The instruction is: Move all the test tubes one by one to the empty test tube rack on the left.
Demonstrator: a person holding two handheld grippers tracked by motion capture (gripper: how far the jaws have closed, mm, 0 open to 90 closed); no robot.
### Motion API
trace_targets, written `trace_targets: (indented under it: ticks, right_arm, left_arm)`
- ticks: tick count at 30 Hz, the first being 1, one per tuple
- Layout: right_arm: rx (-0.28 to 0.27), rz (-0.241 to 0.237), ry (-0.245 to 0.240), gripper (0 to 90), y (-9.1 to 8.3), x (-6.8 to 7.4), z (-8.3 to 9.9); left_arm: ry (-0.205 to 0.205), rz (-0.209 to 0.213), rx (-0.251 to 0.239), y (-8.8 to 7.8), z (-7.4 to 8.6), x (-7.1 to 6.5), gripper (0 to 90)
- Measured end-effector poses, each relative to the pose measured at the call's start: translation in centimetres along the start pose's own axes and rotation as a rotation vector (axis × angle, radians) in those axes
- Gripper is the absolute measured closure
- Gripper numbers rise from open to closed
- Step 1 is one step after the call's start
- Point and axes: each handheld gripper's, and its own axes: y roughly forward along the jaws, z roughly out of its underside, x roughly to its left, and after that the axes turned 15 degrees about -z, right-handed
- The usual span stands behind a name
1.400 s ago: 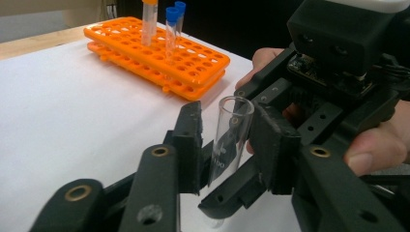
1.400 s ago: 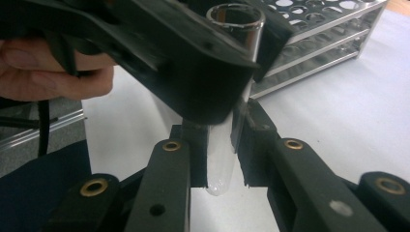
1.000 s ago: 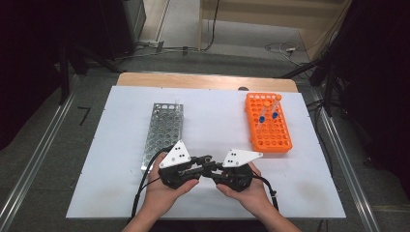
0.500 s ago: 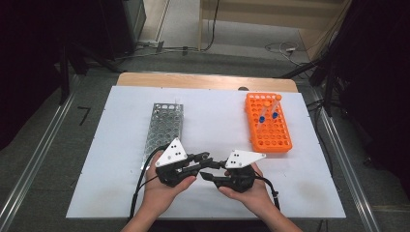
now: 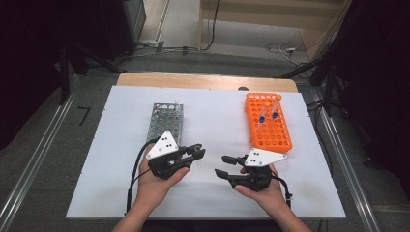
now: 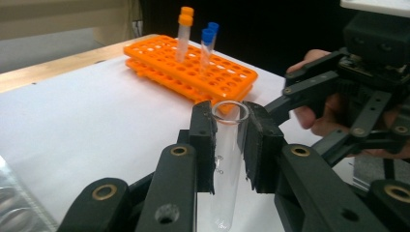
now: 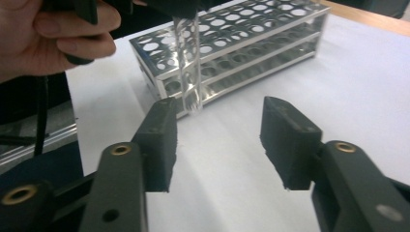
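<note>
While the left gripper [image 6: 227, 145] clamps a clear tube [image 6: 225, 159], the right gripper's [image 7: 217, 140] fingers have just been parting, nothing between them.

From above the person's edge we look forward and down over the whole worktop [image 5: 212, 111]. Riding close on the left hand-held gripper [image 6: 227, 140], we face the orange rack [image 6: 193, 67] at 12 o'clock; on the right hand-held gripper [image 7: 217, 135], the metal rack [image 7: 232, 48]. All three share the clear tube [image 6: 225, 159].
</note>
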Motion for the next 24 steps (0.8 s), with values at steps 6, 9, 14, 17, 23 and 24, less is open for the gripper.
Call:
trace_targets:
  ticks: [6, 9, 14, 17, 23, 24]
  right_arm:
    - [-0.017, 0.032, 0.005, 36.0, -1.8, -0.3, 0.7]
    - [-0.031, 0.054, 0.019, 31.2, -2.7, -0.5, 0.9]
    - [-0.04, 0.087, 0.038, 22.6, -4.3, -0.8, 1.6]
    - [-0.048, 0.105, 0.052, 18.4, -5.2, -1.0, 2.1]
    - [-0.053, 0.133, 0.064, 10.0, -7.0, -1.3, 3.1]
    - [-0.056, 0.135, 0.066, 8.5, -7.3, -1.3, 3.2]
  left_arm:
    - [-0.001, -0.025, -0.005, -0.2, -0.6, 1.1, 76.1]
    - [-0.001, -0.038, -0.01, -0.3, -1.1, 1.7, 76.1]
    - [-0.006, -0.066, -0.018, -0.3, -1.7, 2.8, 76.1]
    - [-0.016, -0.085, -0.024, -0.3, -2.0, 3.6, 76.1]
    - [-0.028, -0.117, -0.03, -0.1, -2.3, 5.1, 76.1]
    - [-0.031, -0.122, -0.032, -0.1, -2.4, 5.3, 76.1]
